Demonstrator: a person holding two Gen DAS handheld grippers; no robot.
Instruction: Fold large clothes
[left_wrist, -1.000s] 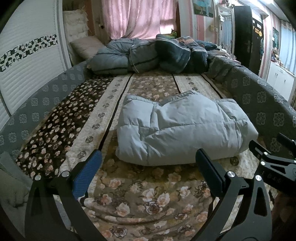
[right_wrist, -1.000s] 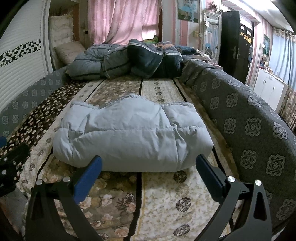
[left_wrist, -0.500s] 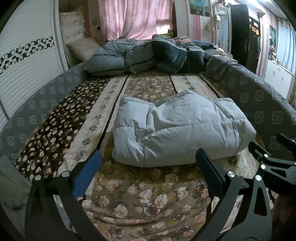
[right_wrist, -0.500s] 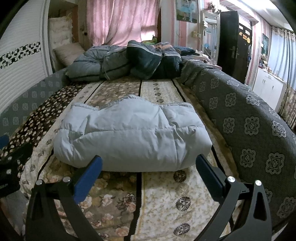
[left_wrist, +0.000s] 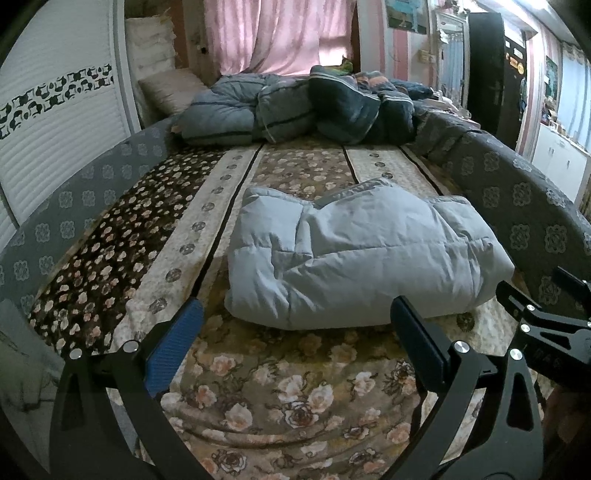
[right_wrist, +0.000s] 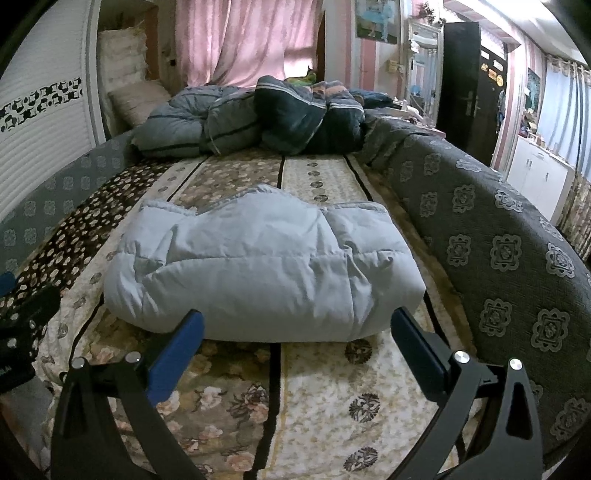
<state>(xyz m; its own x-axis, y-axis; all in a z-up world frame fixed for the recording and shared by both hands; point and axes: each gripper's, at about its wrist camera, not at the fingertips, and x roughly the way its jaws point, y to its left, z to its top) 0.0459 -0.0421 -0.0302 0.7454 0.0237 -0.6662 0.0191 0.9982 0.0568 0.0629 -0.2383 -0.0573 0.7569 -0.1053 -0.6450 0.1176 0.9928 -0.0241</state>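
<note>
Both claws, left gripper (left_wrist: 295, 328) and right gripper (right_wrist: 295, 332), hang spread and empty above the flowered bedspread (right_wrist: 317, 387), near the folded pale blue padded jacket (right_wrist: 258, 266) lying mid-bed, dark quilts (right_wrist: 251, 118) heaped beyond.

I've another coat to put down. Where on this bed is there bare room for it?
Bare bedspread runs left of the folded pale blue jacket, out to the grey border. A second patch lies between the jacket and the dark quilts heaped at the head. The strip between the jacket and the left gripper is narrow; the jacket's right side is tight.
</note>
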